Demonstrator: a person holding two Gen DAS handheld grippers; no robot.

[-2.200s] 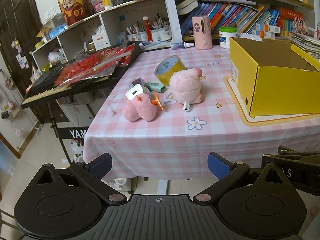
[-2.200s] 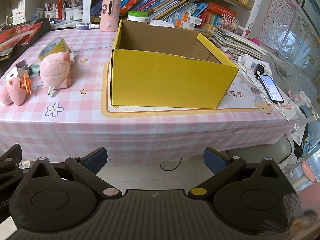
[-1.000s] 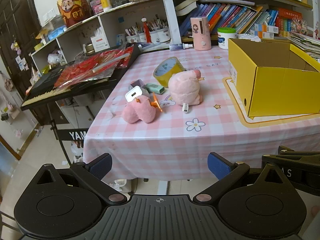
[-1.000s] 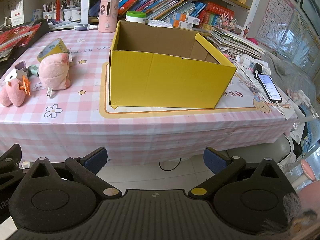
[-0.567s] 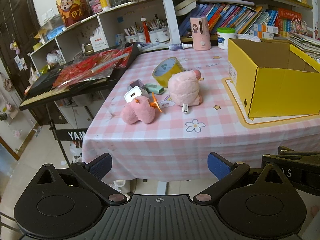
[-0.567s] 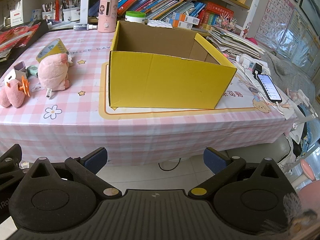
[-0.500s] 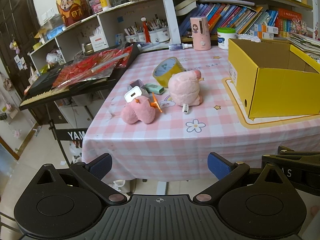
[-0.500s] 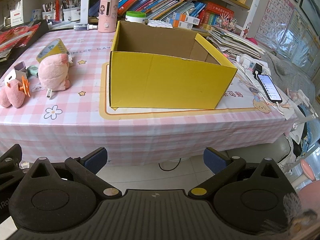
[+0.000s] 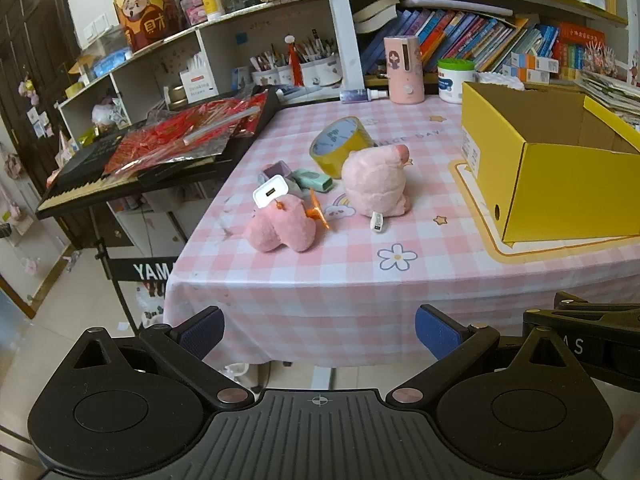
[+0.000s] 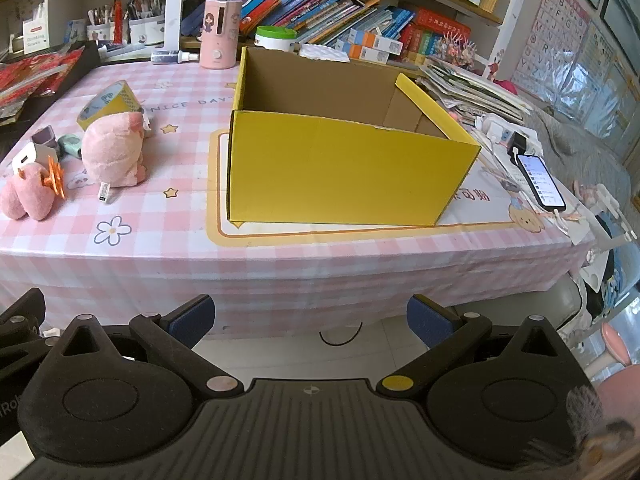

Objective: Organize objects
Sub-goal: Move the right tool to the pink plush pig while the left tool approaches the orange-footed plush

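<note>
Fuzzy pink plush beside boxy yellow cardboard box.

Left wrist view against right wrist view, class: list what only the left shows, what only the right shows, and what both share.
Only the left wrist view shows the keyboard beside the table, with red packets lying on it, and the floor below it. Only the right wrist view shows the phone on the table's far right and the alphabet poster. Both show the yellow box, two pink plush toys, the tape roll and the white charger. The left gripper and right gripper are open, short of the table.
</note>
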